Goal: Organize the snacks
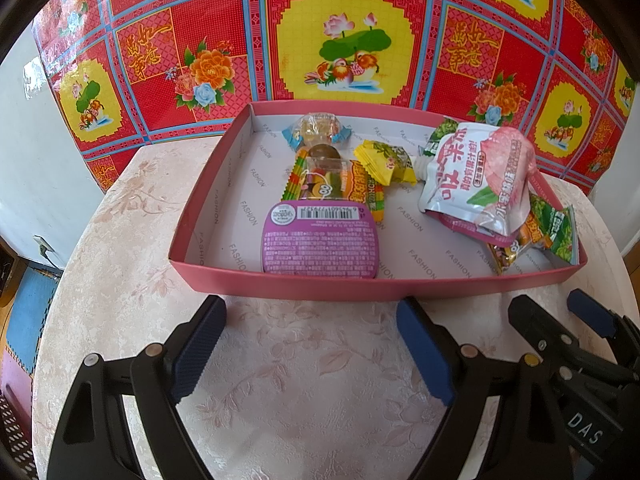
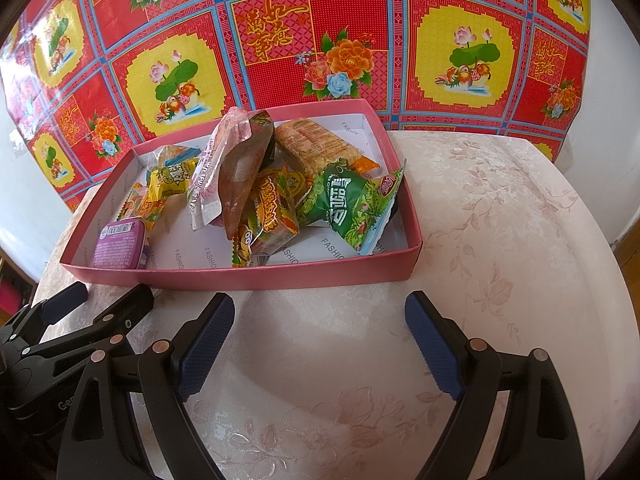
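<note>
A: Item one, the snacks. Where?

B: All inside the pink tray [image 1: 280, 286], centre of the left view. Purple tin [image 1: 320, 240] flat against the near wall, label side up. Striped candy packs [image 1: 328, 184] just behind it. Yellow packet [image 1: 386, 160] mid-tray. White pouch [image 1: 478, 178] at right, propped on smaller packs, spout toward the yellow packet.

A: And from the right view?

B: Green packet [image 2: 352, 208] in the tray's near right corner, orange packet [image 2: 272, 216] beside it, the pouch leaning over both. Heaped rather than sorted; likely dropped in loosely, so the pile leans.

A: Item two, claws.

B: Left gripper [image 1: 312, 344] wide, nothing between its pads, lower centre of its frame. Right gripper [image 2: 320, 340] likewise wide and empty. Both hang over bare tablecloth [image 2: 500, 240] just short of the tray's near wall.

A: Edges, room?

B: The near wall stands between the pads and the goods; entry looks best from above. Tray's left half is mostly bare floor. Cloth to the tray's right is free up to the table edge. Patterned backdrop [image 1: 344, 40] rises close behind the far wall.
</note>
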The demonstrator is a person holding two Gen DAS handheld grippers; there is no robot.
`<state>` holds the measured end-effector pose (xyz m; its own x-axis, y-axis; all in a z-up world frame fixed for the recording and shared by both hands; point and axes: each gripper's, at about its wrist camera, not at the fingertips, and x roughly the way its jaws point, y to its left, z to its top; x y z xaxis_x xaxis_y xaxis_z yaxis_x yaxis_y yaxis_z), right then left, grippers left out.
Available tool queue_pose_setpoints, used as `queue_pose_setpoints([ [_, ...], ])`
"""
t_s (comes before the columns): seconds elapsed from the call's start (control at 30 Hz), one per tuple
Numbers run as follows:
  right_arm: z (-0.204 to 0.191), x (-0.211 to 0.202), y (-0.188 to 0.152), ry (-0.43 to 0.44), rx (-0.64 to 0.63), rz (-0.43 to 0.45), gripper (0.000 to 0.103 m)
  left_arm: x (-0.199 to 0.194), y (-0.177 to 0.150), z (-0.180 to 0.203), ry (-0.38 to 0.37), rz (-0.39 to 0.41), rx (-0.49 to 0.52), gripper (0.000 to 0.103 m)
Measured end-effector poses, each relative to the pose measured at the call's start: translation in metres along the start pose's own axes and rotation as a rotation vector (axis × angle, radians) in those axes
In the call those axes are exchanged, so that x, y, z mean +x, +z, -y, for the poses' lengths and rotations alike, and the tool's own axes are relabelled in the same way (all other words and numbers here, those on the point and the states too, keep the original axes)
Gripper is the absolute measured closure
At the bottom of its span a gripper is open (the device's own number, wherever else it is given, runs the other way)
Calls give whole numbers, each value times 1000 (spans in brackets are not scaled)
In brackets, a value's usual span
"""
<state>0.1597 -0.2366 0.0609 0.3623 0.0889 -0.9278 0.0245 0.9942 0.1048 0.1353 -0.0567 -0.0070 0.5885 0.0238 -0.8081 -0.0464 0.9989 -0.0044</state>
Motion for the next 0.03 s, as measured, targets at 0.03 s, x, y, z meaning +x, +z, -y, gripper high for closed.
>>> queue_pose_setpoints([
  [0.03, 0, 0, 0, 0, 0, 0, 14, 0, 0, 0, 0, 0, 0, 13],
])
